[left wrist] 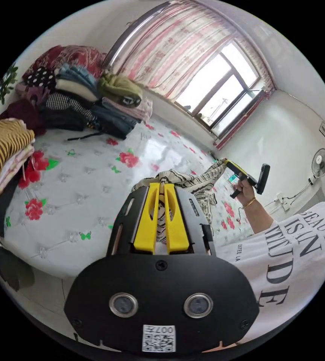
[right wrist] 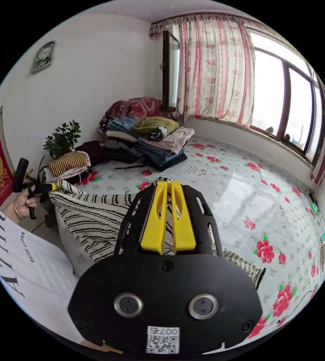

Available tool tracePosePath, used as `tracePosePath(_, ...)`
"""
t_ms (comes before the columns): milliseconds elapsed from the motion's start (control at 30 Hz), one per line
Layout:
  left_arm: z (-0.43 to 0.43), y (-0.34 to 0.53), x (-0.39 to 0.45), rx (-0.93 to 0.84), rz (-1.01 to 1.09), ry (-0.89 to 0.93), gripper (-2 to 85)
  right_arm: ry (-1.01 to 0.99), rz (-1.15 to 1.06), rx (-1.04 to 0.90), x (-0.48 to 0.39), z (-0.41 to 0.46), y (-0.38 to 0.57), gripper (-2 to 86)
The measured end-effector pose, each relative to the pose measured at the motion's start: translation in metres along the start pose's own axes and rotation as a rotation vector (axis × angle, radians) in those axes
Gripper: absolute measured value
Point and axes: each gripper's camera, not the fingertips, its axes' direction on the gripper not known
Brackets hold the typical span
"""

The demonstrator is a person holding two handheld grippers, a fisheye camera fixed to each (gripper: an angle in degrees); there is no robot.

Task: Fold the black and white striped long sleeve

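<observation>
Striped black-and-white long sleeve [right wrist: 94,218] hangs stretched above the bed's near edge [left wrist: 38,240], pinched between both closed tools, left [left wrist: 161,188] and right [right wrist: 169,186]. Soft, light, floppy; grip hems.

Shirt hangs between two grippers over the bed

The striped long sleeve [right wrist: 94,218] spans left gripper [left wrist: 161,188] to right gripper [right wrist: 169,184]; the clothes pile [right wrist: 147,141] lies at the bed's [right wrist: 245,195] far corner.
</observation>
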Motion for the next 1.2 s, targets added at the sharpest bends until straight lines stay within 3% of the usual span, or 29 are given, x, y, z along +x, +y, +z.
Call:
tracePosePath(200, -0.125, -0.036, 0.12, 0.346, 0.299, 0.067, -0.8, 0.133, 0.007, 0.32, -0.021, -0.191, 0.025, -0.2)
tracePosePath(333, -0.219, -0.024, 0.199, 0.555, 0.524, 0.013, -0.8, 0.18, -0.074, 0.491, -0.054, -0.296, 0.04, -0.2)
tracePosePath(500, -0.293, -0.021, 0.234, 0.766, 0.581, -0.035, -0.7, 0.18, -0.18, 0.671, -0.086, -0.359, 0.024, -0.1)
tracePosePath(633, -0.295, -0.064, 0.22, 0.871, 0.56, -0.155, -0.2, 0.228, -0.275, 0.716, -0.103, -0.327, -0.037, 0.5)
tracePosePath(700, -0.272, -0.114, 0.186, 0.798, 0.477, -0.134, 0.5, 0.218, -0.281, 0.659, -0.098, -0.278, -0.079, 1.3)
tracePosePath(767, -0.21, -0.189, 0.122, 0.594, 0.379, -0.175, 4.0, 0.167, -0.244, 0.594, -0.082, -0.212, -0.118, 3.0)
tracePosePath(867, -0.133, -0.228, 0.023, 0.307, 0.18, -0.284, 8.8, 0.105, -0.13, 0.343, -0.045, -0.08, -0.154, 6.7)
tracePosePath(900, -0.126, -0.224, 0.006, 0.289, 0.148, -0.282, 9.3, 0.071, -0.114, 0.252, -0.033, -0.038, -0.148, 7.5)
tracePosePath(1033, -0.102, -0.144, -0.069, 0.285, 0.097, -0.316, 8.3, -0.044, -0.028, -0.027, -0.008, 0.076, -0.039, 7.7)
tracePosePath(1200, -0.016, -0.019, -0.154, -0.068, -0.095, -0.335, 7.9, -0.073, 0.144, -0.36, -0.007, 0.183, 0.149, 8.0)
